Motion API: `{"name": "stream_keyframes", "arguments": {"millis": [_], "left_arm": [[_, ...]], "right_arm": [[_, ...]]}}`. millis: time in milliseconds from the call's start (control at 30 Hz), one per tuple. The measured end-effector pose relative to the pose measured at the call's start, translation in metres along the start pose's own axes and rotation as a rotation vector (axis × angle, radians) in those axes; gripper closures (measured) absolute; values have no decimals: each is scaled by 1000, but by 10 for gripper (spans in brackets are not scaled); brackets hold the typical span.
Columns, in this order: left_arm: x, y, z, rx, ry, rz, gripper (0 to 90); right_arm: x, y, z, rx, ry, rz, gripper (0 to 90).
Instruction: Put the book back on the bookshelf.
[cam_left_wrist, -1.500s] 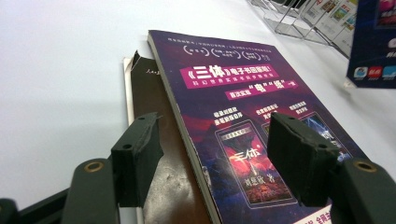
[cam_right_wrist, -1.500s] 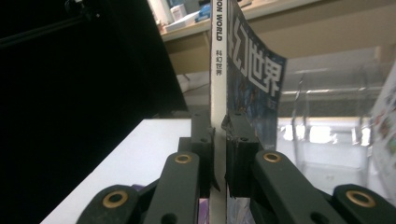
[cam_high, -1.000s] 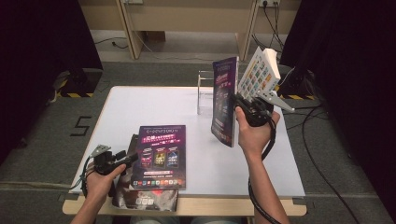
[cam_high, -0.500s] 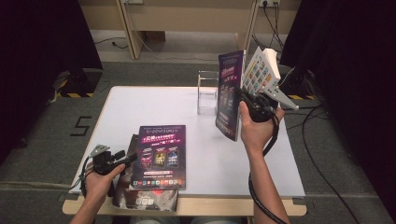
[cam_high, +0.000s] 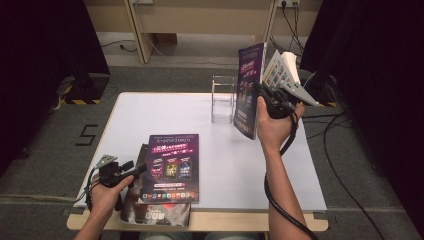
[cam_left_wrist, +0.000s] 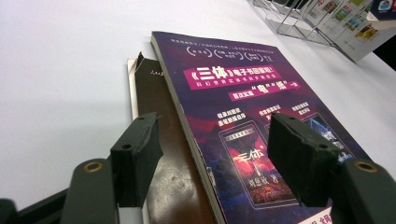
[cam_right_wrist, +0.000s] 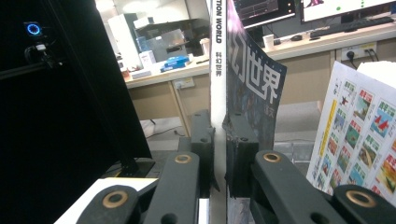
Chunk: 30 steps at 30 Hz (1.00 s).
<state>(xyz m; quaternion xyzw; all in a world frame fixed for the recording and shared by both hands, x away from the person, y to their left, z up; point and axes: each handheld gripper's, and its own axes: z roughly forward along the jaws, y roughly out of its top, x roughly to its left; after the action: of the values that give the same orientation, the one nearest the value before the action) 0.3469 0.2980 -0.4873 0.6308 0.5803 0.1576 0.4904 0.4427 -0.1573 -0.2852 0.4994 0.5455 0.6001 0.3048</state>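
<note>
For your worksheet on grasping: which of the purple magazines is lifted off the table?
The magazine clamped upright in the right gripper; the others lie flat.

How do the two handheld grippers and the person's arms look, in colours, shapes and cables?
Both grippers are black. The left gripper carries a grey three-cornered plate, and its fingers are blocky matte pads on arms with brass-coloured rivets. The right gripper trails a thick black cable along the forearm. Both forearms are bare, with no sleeves in sight.
</note>
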Motion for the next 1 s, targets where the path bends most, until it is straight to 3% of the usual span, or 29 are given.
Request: {"name": "stream_keyframes", "arguments": {"millis": [500,1000], "left_arm": [[1,-1,1,5,-4,-3,335],[2,-1,1,4,-7,-9,333]], "right_arm": [[-12,14,23,-19,-49,-5,838],[-15,14,68,3,-87,-27,838]]}}
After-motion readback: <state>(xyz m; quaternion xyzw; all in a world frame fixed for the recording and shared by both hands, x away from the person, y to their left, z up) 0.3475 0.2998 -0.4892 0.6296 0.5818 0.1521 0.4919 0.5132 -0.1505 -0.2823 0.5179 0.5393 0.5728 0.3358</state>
